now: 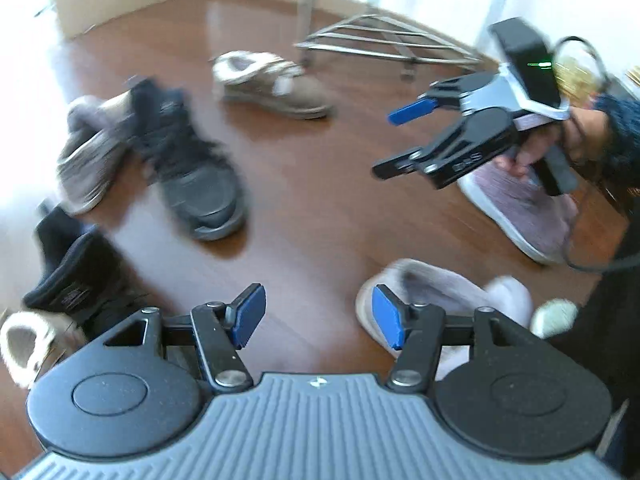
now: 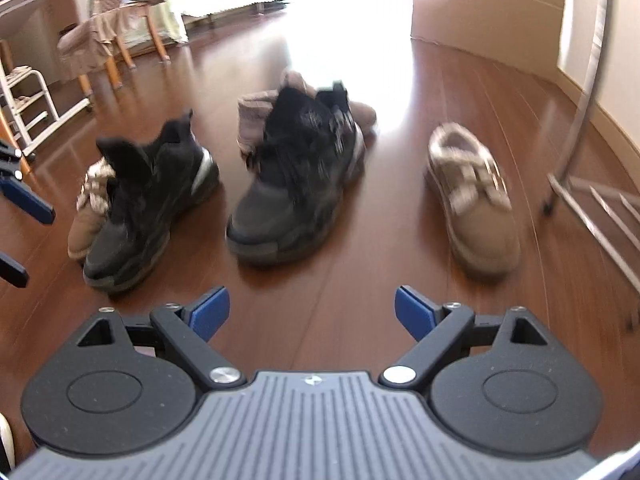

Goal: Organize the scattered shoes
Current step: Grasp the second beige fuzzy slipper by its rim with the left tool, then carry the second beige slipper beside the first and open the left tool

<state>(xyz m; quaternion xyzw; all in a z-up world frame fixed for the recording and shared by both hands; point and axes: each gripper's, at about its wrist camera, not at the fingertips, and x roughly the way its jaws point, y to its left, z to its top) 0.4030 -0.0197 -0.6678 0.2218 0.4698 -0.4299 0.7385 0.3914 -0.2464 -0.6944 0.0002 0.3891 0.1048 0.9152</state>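
Blue-padded jaws wide apart, both grippers [image 1: 318, 316] [image 2: 312, 312] empty

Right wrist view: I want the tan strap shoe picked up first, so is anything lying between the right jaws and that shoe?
Nothing visible does. The right gripper is open, and only bare wooden floor lies between it and the tan strap shoe. The black sneaker sits apart, to the shoe's left.

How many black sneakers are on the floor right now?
2. One black sneaker lies in the middle, against a grey-brown shoe behind it. The other black sneaker lies to its left, overlapping a tan fur-lined shoe. More may be hidden.
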